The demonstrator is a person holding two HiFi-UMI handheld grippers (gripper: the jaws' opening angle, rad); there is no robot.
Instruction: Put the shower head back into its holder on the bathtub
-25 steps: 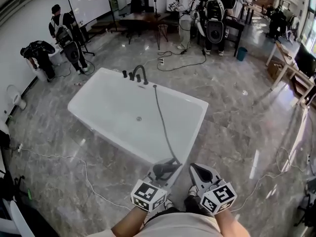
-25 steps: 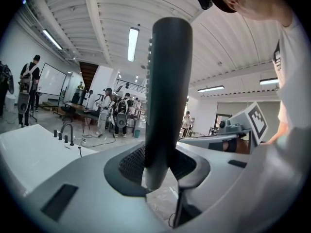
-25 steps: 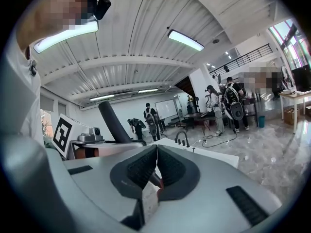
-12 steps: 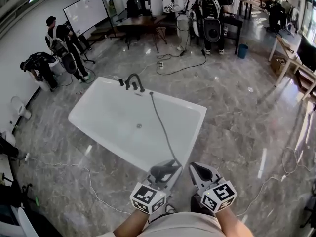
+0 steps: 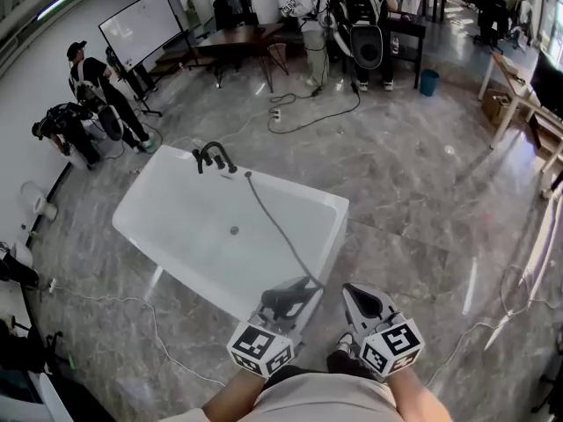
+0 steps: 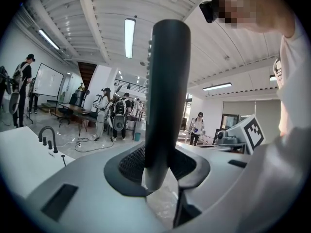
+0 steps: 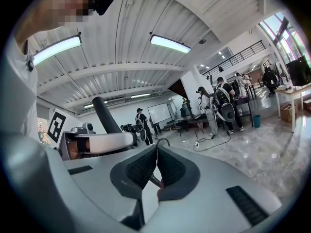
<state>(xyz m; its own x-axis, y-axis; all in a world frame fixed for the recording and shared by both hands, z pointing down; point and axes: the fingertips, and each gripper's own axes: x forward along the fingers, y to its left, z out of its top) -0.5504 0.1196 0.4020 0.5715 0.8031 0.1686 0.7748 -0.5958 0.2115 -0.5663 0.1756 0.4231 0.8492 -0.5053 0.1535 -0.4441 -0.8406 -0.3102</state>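
Note:
A white bathtub fills the middle left of the head view, with a dark faucet set on its far rim. From a fitting beside the faucet, a grey hose runs across the tub to the dark shower head. My left gripper is shut on the shower head just past the tub's near corner. In the left gripper view its handle stands upright between the jaws, and the faucet set shows far left. My right gripper is shut and empty beside it; its jaws meet.
Several people with gear stand at the back and near the whiteboard at left. Cables trail over the marble floor around the tub. A table stands behind the tub, and desks stand at right.
The bathtub has slid left and a little lower in the head view. Both grippers keep their places at the bottom of the view, and the shower head stays in the left one.

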